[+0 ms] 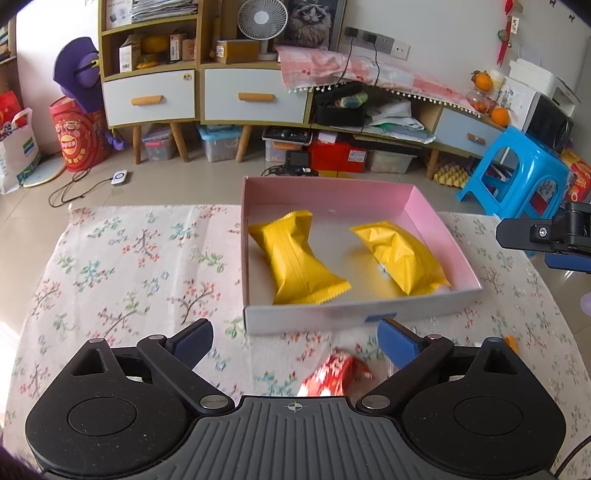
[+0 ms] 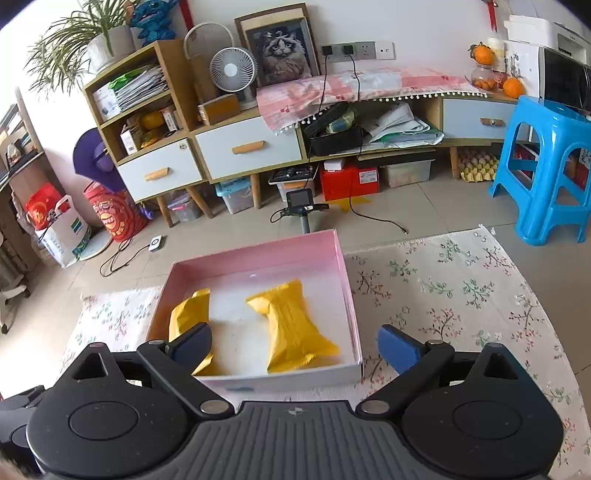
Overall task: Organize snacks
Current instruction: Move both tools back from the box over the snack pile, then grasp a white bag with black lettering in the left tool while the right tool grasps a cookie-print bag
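Fingers (image 1: 397, 343) apart above red packet (image 1: 332, 374)

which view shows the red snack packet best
The left wrist view. The red snack packet lies on the floral cloth in front of the pink box, though blurred and partly hidden by the camera mount. The right wrist view does not show it at all.

A long wooden sideboard (image 2: 251, 147) with pale drawers (image 1: 255, 96) and orange handles stands against the white wall (image 2: 424, 22), carrying a small white fan (image 2: 232, 70), a framed cat picture (image 2: 281, 50) and a pink cloth (image 1: 354, 70). Storage bins (image 1: 218, 142) and a red box (image 2: 349, 181) sit beneath it on the grey tiled floor (image 2: 436, 206). A blue plastic stool (image 2: 546, 166) stands at right, and a potted plant (image 2: 99, 37) tops the shelf unit in soft daylight.
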